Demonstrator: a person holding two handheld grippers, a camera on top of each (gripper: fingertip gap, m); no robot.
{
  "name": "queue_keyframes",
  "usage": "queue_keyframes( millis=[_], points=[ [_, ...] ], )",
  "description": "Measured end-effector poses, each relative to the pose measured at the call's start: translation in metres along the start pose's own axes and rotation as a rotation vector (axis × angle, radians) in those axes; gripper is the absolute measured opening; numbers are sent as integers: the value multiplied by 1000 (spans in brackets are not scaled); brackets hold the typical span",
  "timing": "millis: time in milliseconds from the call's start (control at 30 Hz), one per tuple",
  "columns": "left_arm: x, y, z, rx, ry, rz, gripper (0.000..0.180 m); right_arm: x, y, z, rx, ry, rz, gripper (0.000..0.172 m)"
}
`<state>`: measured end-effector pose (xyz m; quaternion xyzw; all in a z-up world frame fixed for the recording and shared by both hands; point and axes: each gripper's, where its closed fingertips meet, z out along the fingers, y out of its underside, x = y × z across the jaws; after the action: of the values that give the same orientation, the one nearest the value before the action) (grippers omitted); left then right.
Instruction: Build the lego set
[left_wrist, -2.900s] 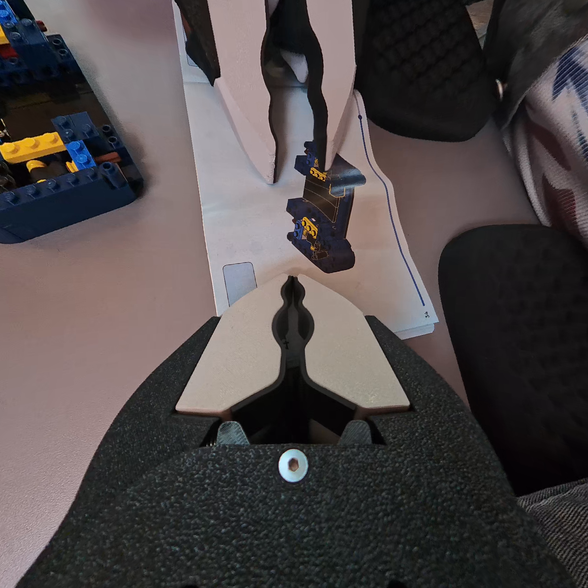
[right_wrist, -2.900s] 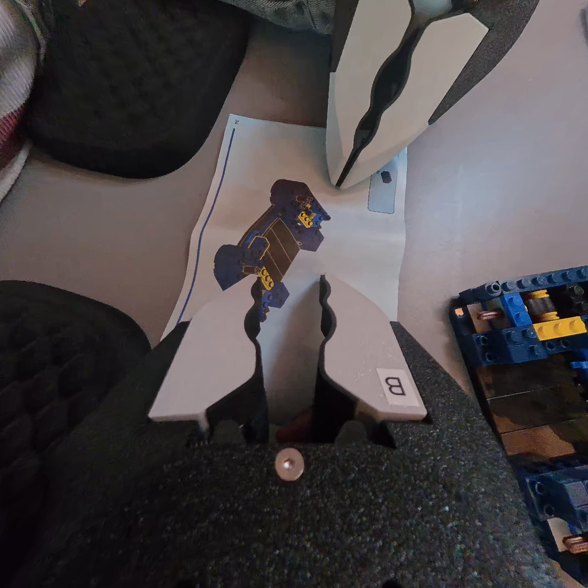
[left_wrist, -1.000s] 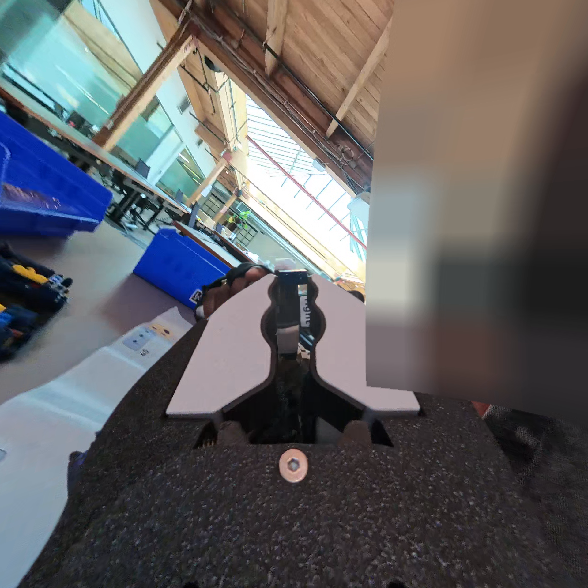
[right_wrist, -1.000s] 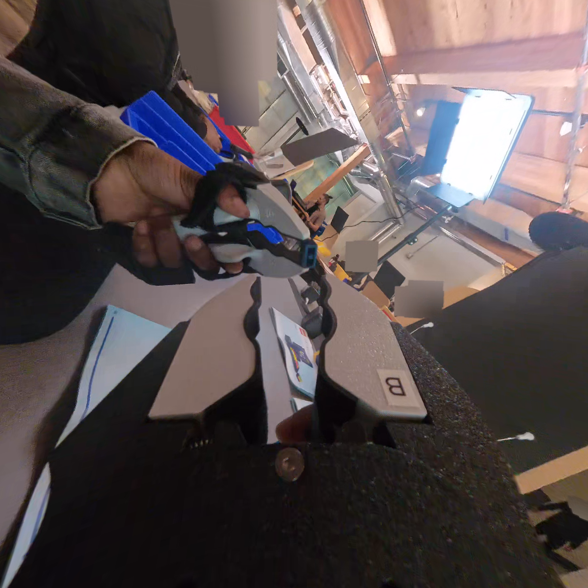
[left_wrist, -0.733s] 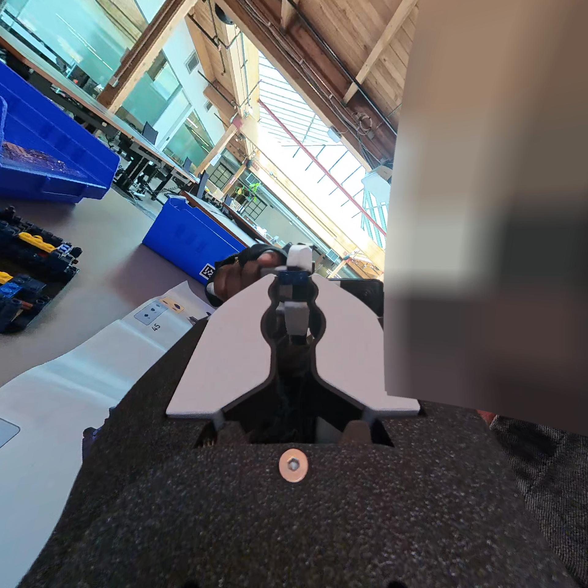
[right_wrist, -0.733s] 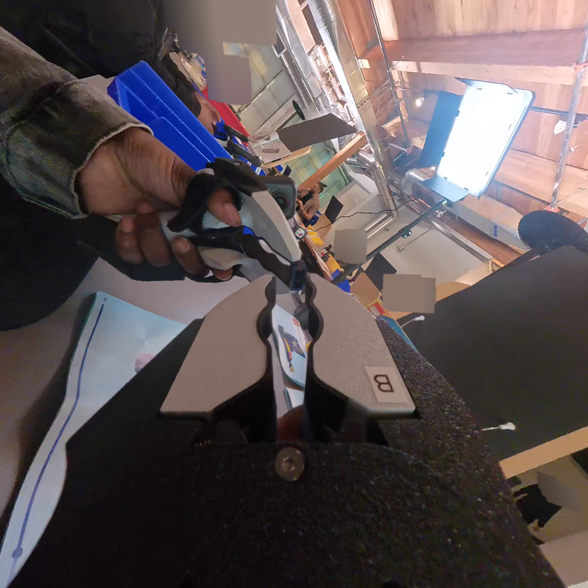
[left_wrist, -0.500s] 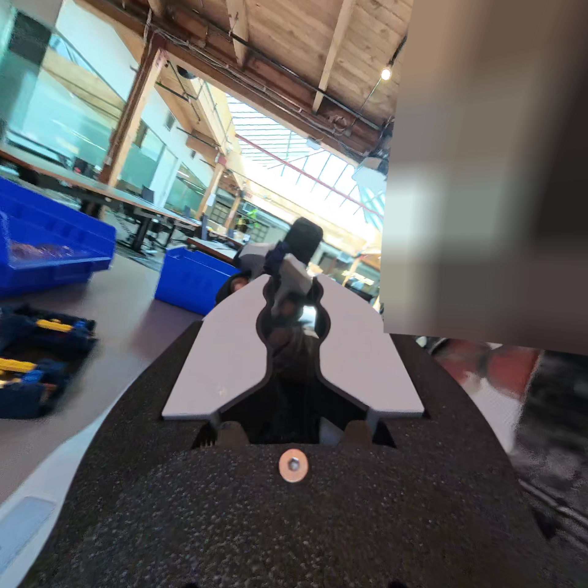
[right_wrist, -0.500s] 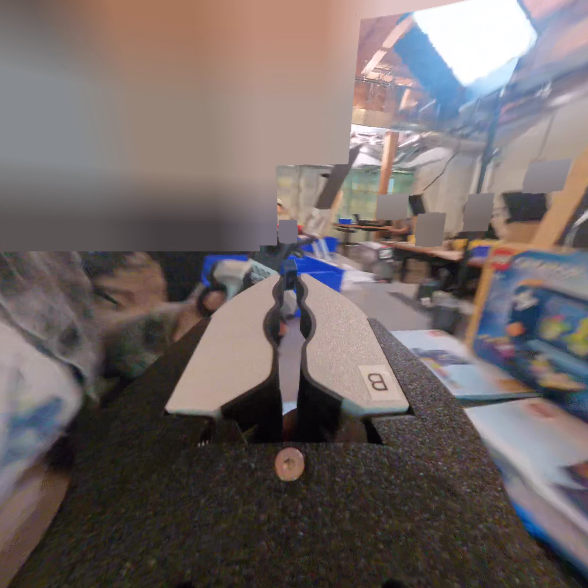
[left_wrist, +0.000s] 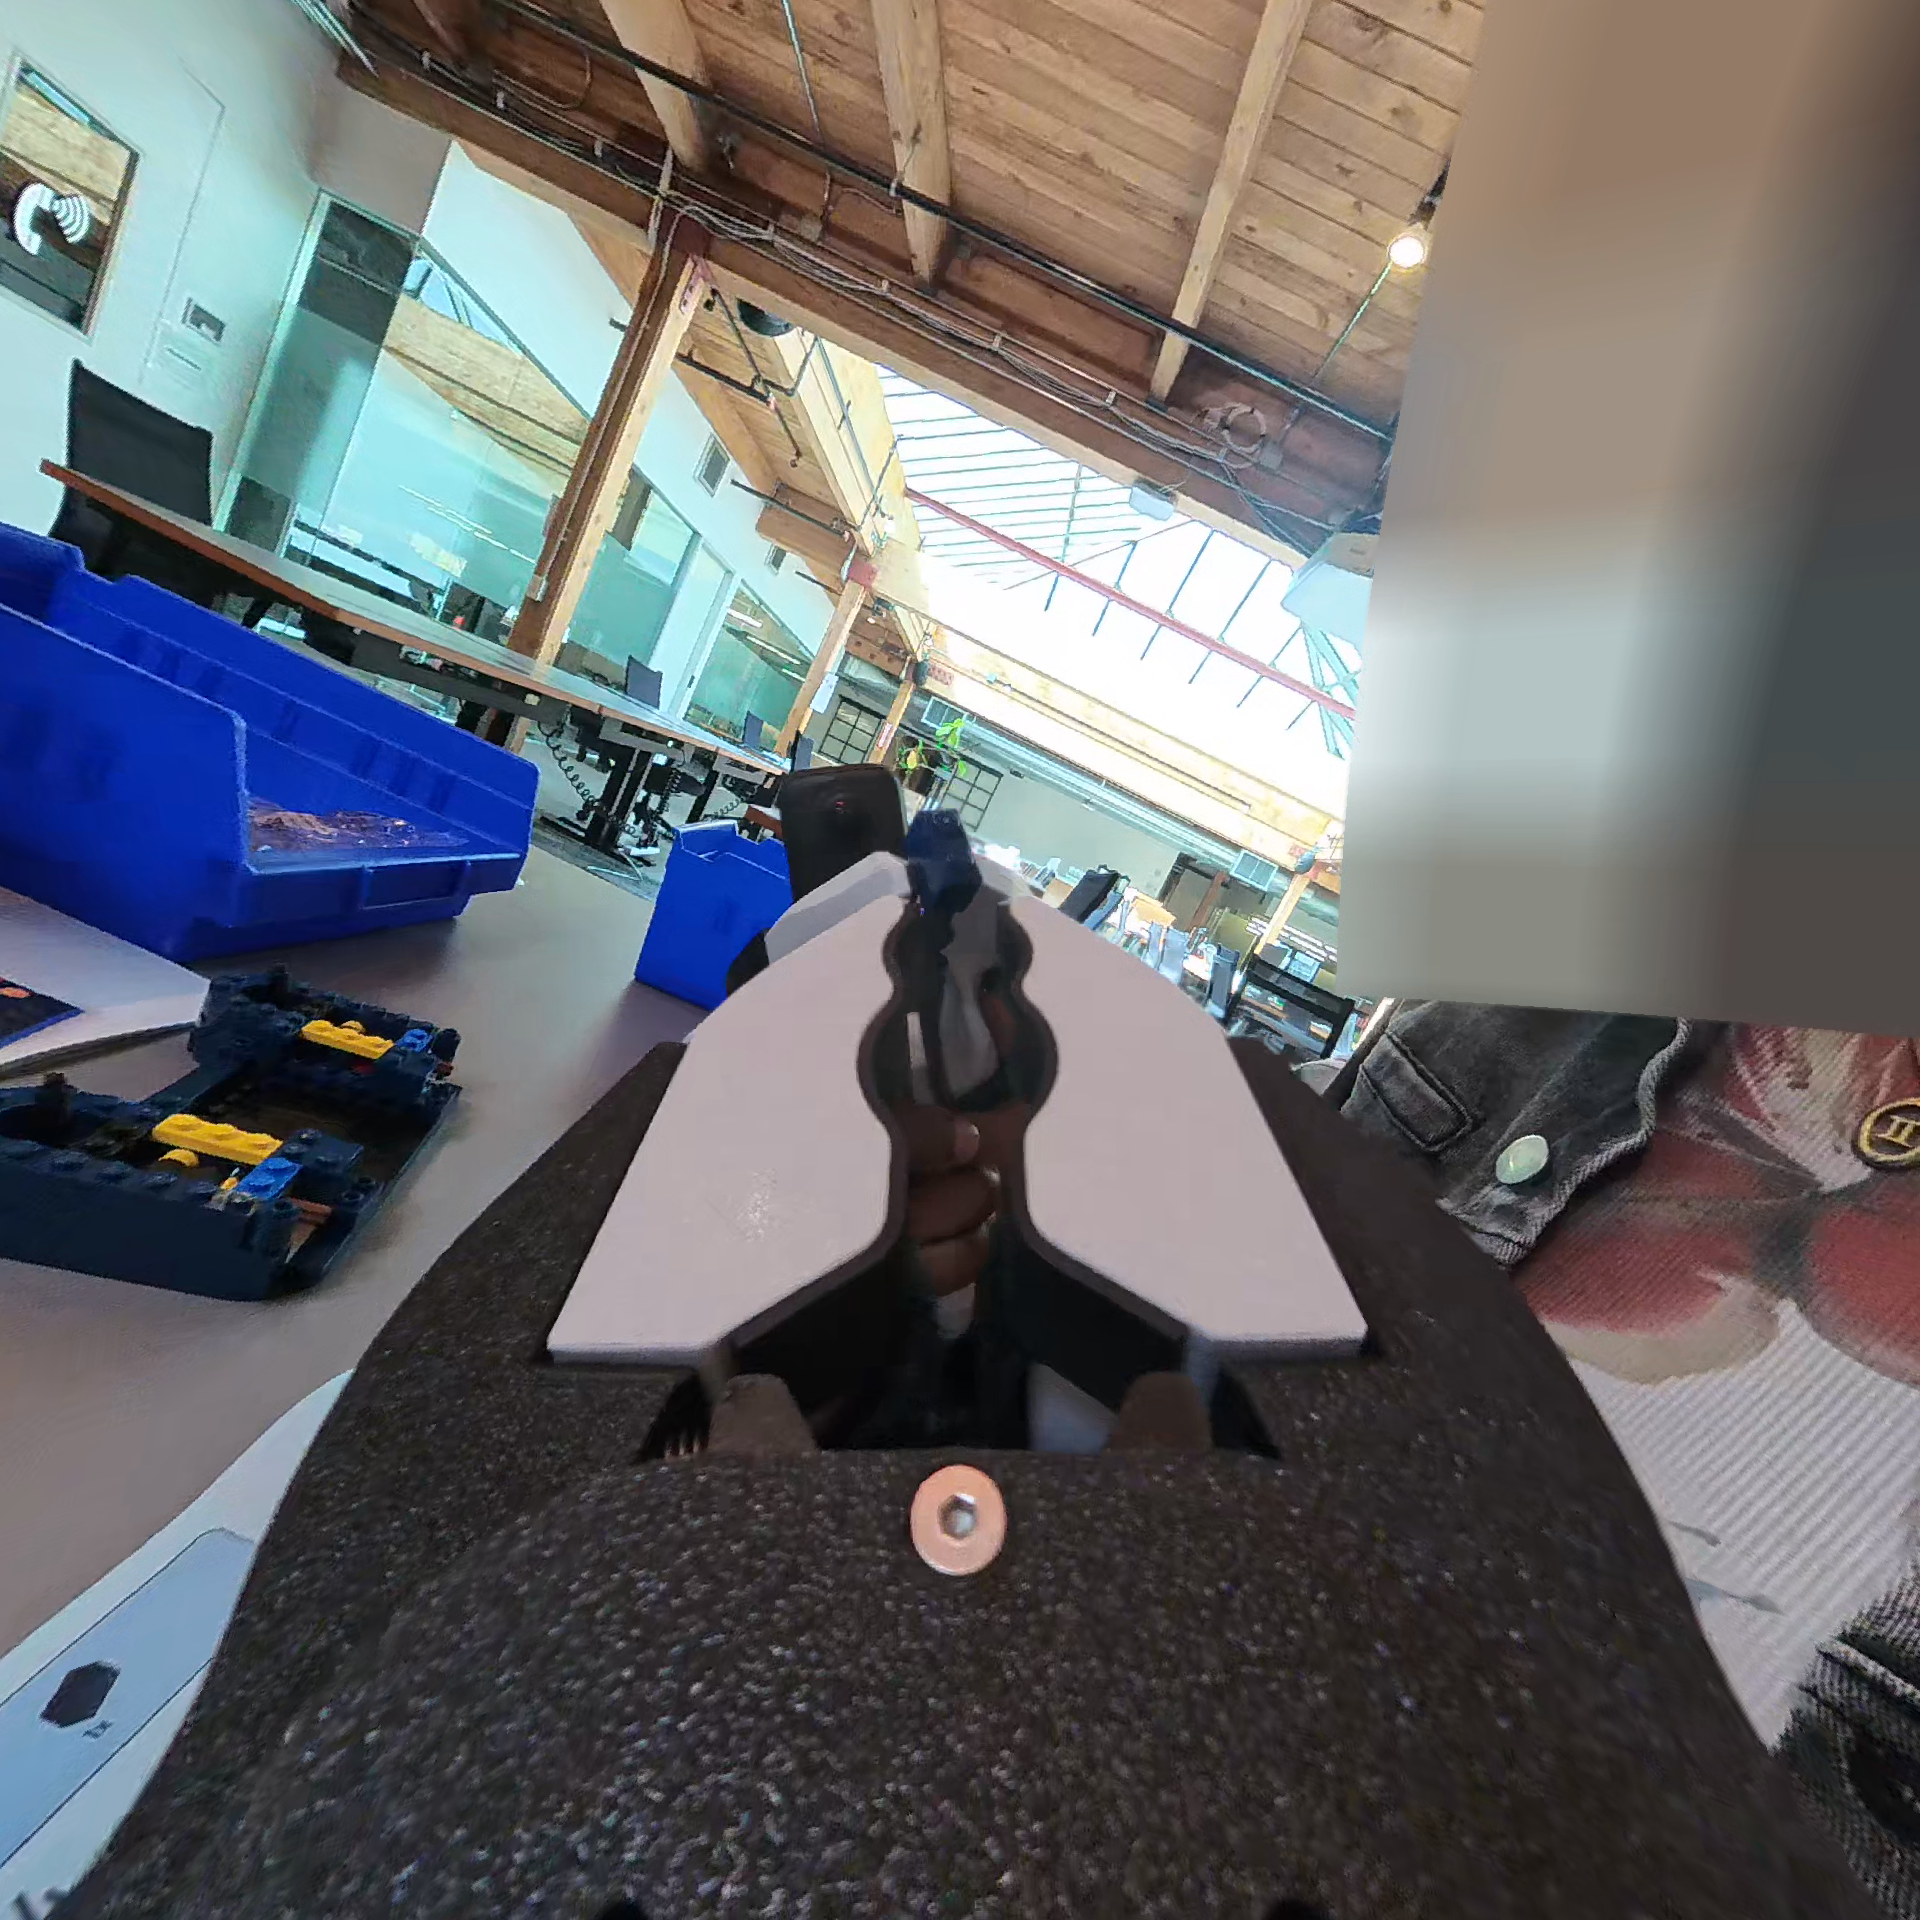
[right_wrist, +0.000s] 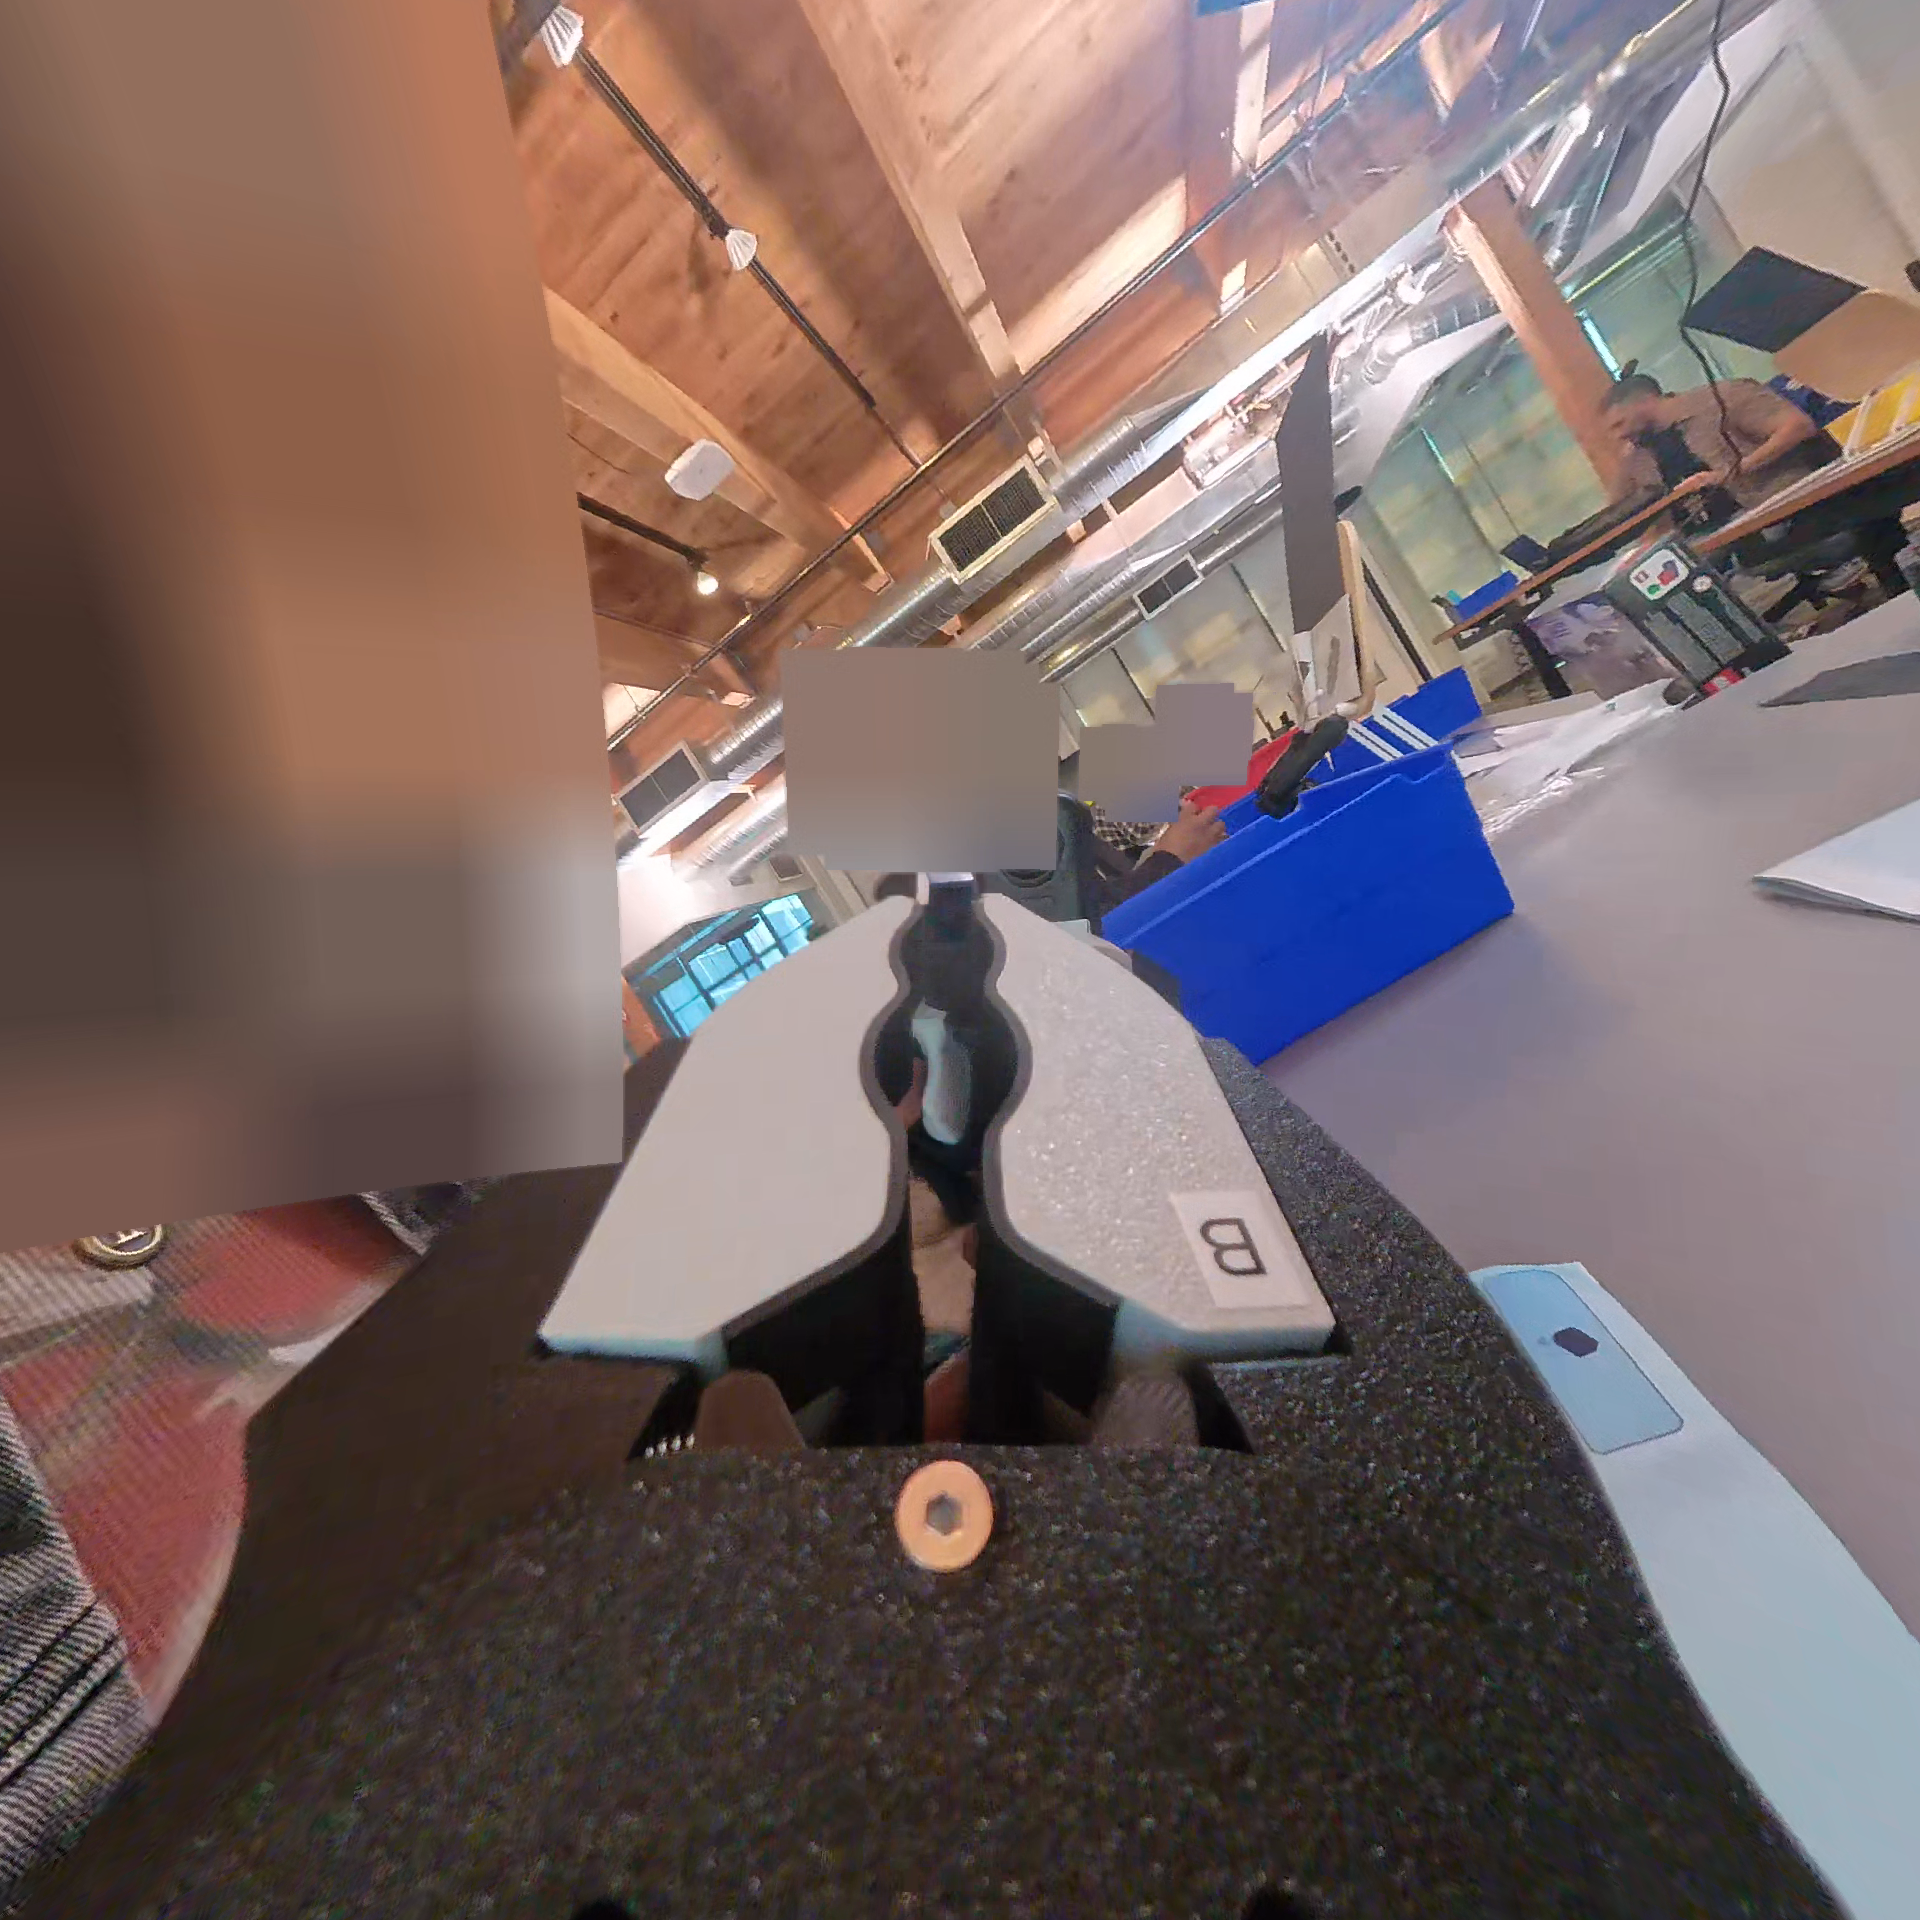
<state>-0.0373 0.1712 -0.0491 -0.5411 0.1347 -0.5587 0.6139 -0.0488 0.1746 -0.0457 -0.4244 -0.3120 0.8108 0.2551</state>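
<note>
The two grippers are raised above the table and point at each other, tip to tip. In the left wrist view my left gripper (left_wrist: 951, 909) is shut on a small dark blue brick (left_wrist: 940, 857) that sticks out past its tips. The right gripper's white fingers (left_wrist: 831, 914) and black camera stand just behind the brick. In the right wrist view my right gripper (right_wrist: 951, 909) is shut on the same brick (right_wrist: 948, 920), which shows dark between its tips. A hand shows through the gap behind each pair of fingers.
A partly built dark blue and yellow brick model (left_wrist: 208, 1153) lies on the grey table at the left. Blue bins (left_wrist: 208, 790) (left_wrist: 707, 914) (right_wrist: 1330, 914) stand farther back. A white instruction booklet (right_wrist: 1714, 1558) lies below. A person's jacket and shirt (left_wrist: 1662, 1195) are close by. The tips of both grippers are at nearly the same place.
Both grippers rose from pointing down at the booklet to face each other. The left kept the blue brick at its tips. The right, open a second ago, closed on that brick.
</note>
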Motion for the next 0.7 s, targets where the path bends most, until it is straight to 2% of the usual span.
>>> queue_keyframes(
  millis=[33, 233, 500, 633, 700],
  points=[
    [-1, 1, 0, -6, -7, -4, 12, 1, 1, 0, -9, 13, -15, 6],
    [-7, -2, -5, 17, -53, 15, 10, 5, 4, 0, -39, 71, -101, 6],
    [-4, -3, -8, 10, -48, 79, 8, 4, 12, 2, -86, 65, -95, 6],
    [-6, 1, -11, -78, -74, 136, 7, 6, 16, 0, -169, 77, -136, 7],
    [-13, 6, -15, -177, -143, 237, 7, 13, 21, -7, -295, 129, -257, 19]
  ],
)
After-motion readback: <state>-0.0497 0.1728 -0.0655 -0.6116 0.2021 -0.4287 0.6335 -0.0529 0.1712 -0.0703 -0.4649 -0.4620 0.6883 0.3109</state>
